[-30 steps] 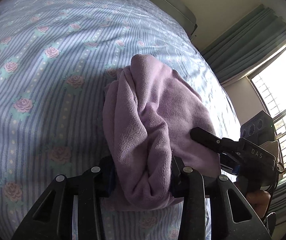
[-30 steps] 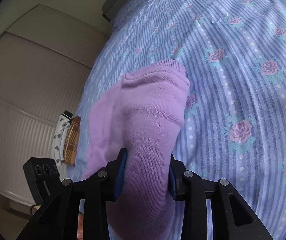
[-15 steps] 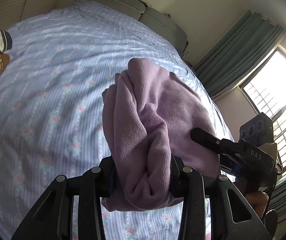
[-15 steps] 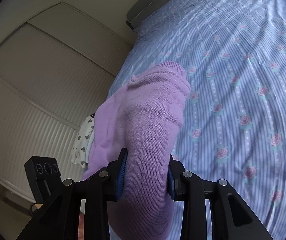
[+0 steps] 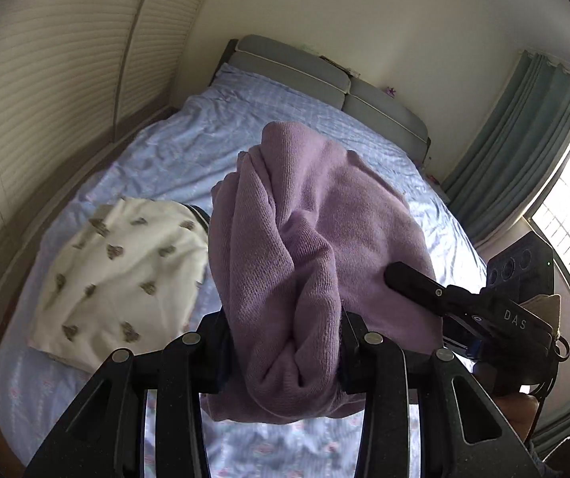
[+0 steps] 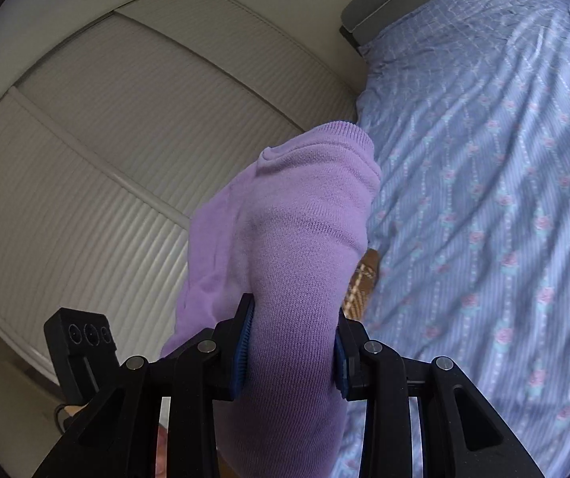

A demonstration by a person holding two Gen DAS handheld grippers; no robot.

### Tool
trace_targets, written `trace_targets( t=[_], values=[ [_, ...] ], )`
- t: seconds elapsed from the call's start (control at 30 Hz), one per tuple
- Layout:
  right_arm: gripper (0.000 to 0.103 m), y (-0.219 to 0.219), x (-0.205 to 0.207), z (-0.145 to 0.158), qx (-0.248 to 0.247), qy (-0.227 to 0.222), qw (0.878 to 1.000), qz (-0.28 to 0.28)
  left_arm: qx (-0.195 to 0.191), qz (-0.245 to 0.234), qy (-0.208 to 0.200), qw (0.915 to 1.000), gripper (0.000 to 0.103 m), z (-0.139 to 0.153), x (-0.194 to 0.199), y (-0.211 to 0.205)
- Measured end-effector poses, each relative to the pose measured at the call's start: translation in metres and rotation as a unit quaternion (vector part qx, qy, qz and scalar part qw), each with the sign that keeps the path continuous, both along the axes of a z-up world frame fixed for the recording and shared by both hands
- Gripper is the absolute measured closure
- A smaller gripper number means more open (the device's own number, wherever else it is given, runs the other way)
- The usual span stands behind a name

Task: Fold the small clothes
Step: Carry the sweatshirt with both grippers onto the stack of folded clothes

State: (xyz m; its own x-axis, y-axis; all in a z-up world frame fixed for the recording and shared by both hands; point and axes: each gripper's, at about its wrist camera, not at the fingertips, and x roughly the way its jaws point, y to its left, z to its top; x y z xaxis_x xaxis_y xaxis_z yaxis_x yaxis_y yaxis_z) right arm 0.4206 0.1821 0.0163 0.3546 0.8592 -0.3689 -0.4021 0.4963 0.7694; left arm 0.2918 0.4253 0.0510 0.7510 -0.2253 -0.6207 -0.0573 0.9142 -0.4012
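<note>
A folded lilac knit garment (image 5: 308, 247) is held up off the bed between both grippers. My left gripper (image 5: 285, 352) is shut on one bunched end of it. In the right wrist view the same lilac garment (image 6: 292, 247) fills the middle, and my right gripper (image 6: 288, 354) is shut on its other end, blue pads pressing the knit. The right gripper's finger and body (image 5: 484, 310) also show at the right of the left wrist view, against the garment. A folded white garment with dark heart prints (image 5: 117, 275) lies on the bed at the left, below and beside the lilac one.
The bed (image 5: 189, 147) has a blue striped rose-print sheet (image 6: 504, 199) and a grey headboard (image 5: 324, 79). Ribbed sliding wardrobe doors (image 6: 105, 151) run along the bed's left side. A brown checked item (image 6: 362, 279) peeks from behind the lilac garment. Green curtains and a bright window (image 5: 563, 219) stand at the right.
Both grippers have lifted the lilac garment up and carried it toward the wardrobe side of the bed. The white heart-print garment has come into the left wrist view. Both grips are unchanged.
</note>
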Motion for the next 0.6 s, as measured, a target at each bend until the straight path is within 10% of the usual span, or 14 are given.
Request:
trace_targets(
  t=[0.23, 0.6],
  values=[
    [0.068, 0.112, 0.019, 0.004, 0.013, -0.006, 1.000, 0.018, 0.018, 0.030, 0.009, 0.9994, 0.064, -0.008, 0.019, 0.100],
    [0.068, 0.181, 0.056, -0.085, -0.010, 0.057, 0.998, 0.008, 0.039, 0.030, 0.068, 0.9965, 0.063, -0.099, 0.053, 0.145]
  ],
)
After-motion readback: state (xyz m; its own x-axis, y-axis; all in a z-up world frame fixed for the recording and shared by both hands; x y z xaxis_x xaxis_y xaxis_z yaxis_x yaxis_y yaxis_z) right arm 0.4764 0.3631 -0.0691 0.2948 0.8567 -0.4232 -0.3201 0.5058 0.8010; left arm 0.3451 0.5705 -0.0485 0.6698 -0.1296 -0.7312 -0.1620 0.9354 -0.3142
